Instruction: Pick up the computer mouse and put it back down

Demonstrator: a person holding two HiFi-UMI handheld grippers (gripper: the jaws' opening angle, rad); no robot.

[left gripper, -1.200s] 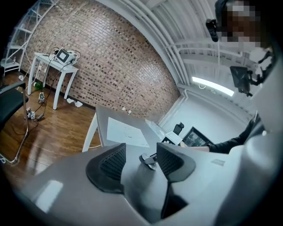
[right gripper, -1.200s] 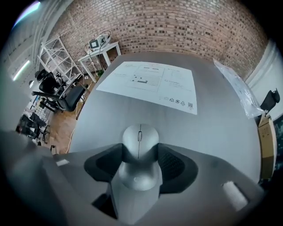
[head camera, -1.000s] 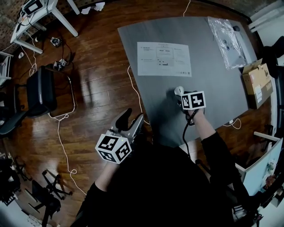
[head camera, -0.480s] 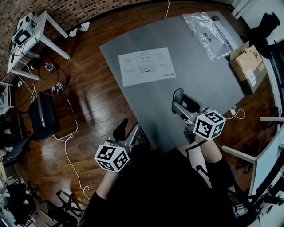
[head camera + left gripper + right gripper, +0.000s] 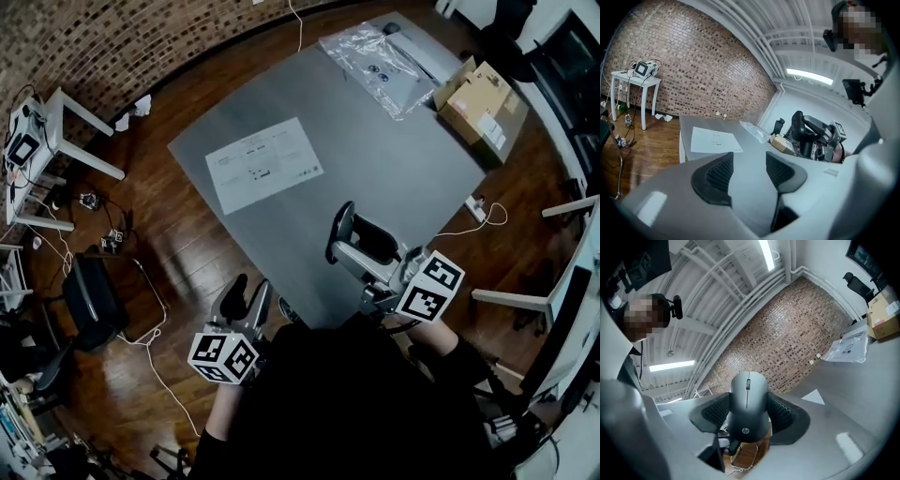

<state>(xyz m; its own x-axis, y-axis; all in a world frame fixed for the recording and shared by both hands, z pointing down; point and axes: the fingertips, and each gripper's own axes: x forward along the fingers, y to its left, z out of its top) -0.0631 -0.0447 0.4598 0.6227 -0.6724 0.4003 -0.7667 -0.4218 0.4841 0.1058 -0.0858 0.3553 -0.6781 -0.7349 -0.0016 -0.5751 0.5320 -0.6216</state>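
The dark grey computer mouse (image 5: 748, 397) is clamped between the ribbed pads of my right gripper (image 5: 749, 416), lifted clear of the grey table (image 5: 375, 141). It is held level in the air, scroll wheel facing the camera. In the head view the right gripper (image 5: 363, 246) hovers over the table's near edge with the mouse (image 5: 378, 240) in it. My left gripper (image 5: 246, 298) hangs off the table's near left corner, over the wooden floor. Its jaws (image 5: 749, 171) stand open with nothing between them.
A printed paper sheet (image 5: 264, 164) lies on the table's left part. A clear plastic bag (image 5: 380, 56) and a cardboard box (image 5: 480, 101) sit at the far right end. On the floor: a white side table (image 5: 37, 141), a black chair (image 5: 89, 300) and cables (image 5: 155, 356).
My right gripper has risen from the tabletop with the mouse in it and turned from pointing down to level. The left gripper shifted slightly. The head view has swung, so the table sits farther off.
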